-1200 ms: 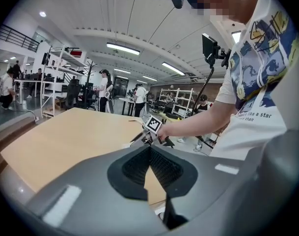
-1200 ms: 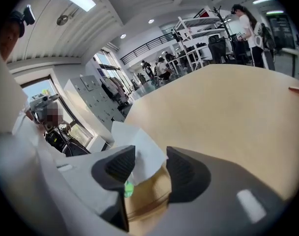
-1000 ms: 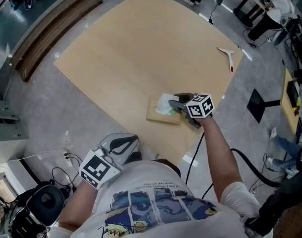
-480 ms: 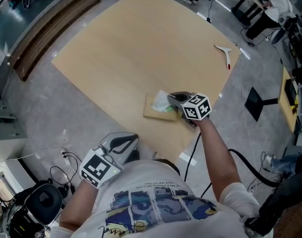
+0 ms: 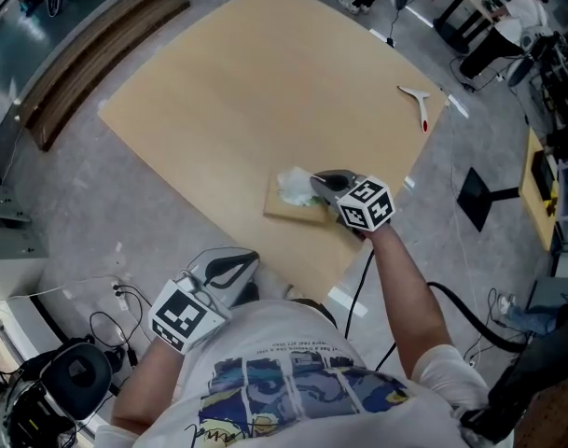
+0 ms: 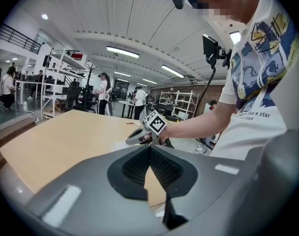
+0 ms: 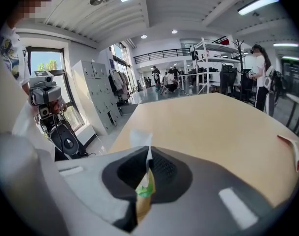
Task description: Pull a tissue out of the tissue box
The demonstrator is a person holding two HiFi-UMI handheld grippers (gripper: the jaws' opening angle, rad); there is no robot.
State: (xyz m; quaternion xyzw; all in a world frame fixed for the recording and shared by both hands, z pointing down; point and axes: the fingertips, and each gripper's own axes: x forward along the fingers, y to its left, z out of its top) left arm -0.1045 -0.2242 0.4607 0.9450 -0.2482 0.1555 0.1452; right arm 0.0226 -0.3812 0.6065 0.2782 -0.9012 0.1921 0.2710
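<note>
A flat tan tissue box [image 5: 285,208] lies near the front edge of the wooden table [image 5: 265,82]. A white tissue [image 5: 292,182] stands up out of its green-edged slot. My right gripper [image 5: 313,184] reaches in from the right and is shut on that tissue. In the right gripper view the tissue [image 7: 141,140] sticks up between the closed jaws of the right gripper [image 7: 145,156], with the box [image 7: 143,200] showing below them. My left gripper [image 5: 255,258] hangs off the table by my body, shut with nothing in it; its own view shows the left gripper [image 6: 149,149] with pads together.
A white tool with a red tip [image 5: 420,105] lies at the table's far right edge. Wooden planks [image 5: 88,54] lie on the floor to the left. Cables and a headset [image 5: 74,381] sit at the lower left, and a black stand base [image 5: 479,199] stands on the right.
The right gripper has lifted a little with the tissue, which now stands higher out of the box. The left gripper has stayed by my body.
</note>
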